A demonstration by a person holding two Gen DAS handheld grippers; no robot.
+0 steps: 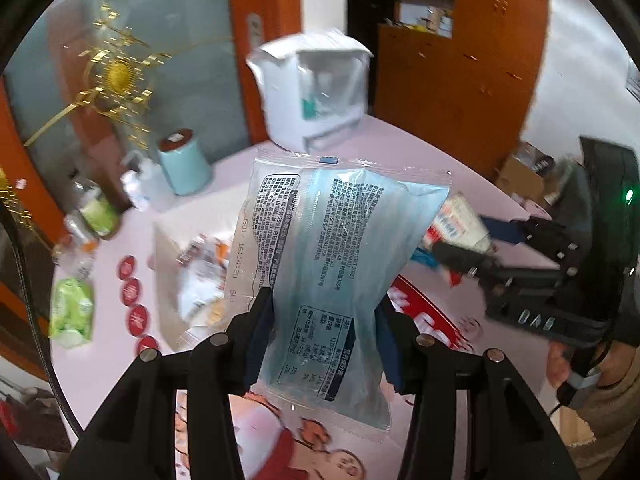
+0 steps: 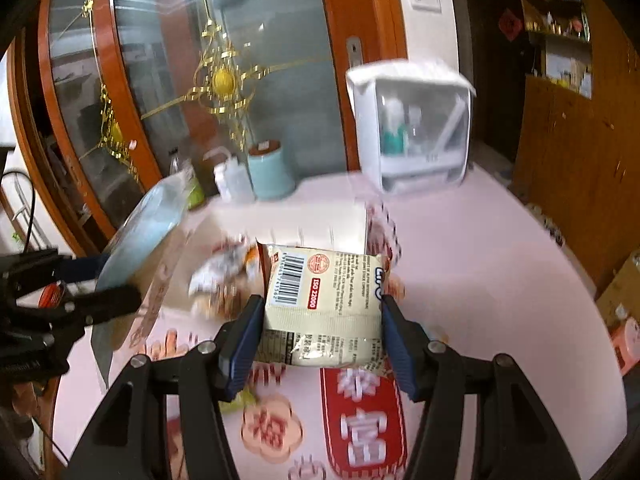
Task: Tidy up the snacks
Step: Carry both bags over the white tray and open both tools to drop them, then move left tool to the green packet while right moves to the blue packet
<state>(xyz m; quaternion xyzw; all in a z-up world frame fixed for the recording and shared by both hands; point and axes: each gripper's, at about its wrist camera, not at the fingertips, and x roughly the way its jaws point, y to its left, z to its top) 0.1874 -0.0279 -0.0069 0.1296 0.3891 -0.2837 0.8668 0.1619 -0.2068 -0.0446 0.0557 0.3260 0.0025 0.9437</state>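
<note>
In the left wrist view my left gripper (image 1: 324,308) is shut on the lower part of a pale blue see-through snack packet (image 1: 336,232), held upright above the table. At the right of that view my right gripper (image 1: 476,240) grips a cream packet (image 1: 456,220). The right wrist view shows the right gripper (image 2: 322,312) shut on that cream packet (image 2: 320,292), barcode side up, off the table. To its left, the left gripper (image 2: 108,276) carries the blue packet (image 2: 152,220). An open pale box (image 2: 332,224) with several blurred snacks inside lies below both packets.
A white cabinet with a clear door (image 2: 416,136) stands at the back of the pink printed tablecloth (image 2: 480,280). A teal canister (image 2: 268,172) and a squeeze bottle (image 2: 228,180) sit at the back left. Green packets (image 1: 72,312) and red round items (image 1: 132,292) lie left of the box.
</note>
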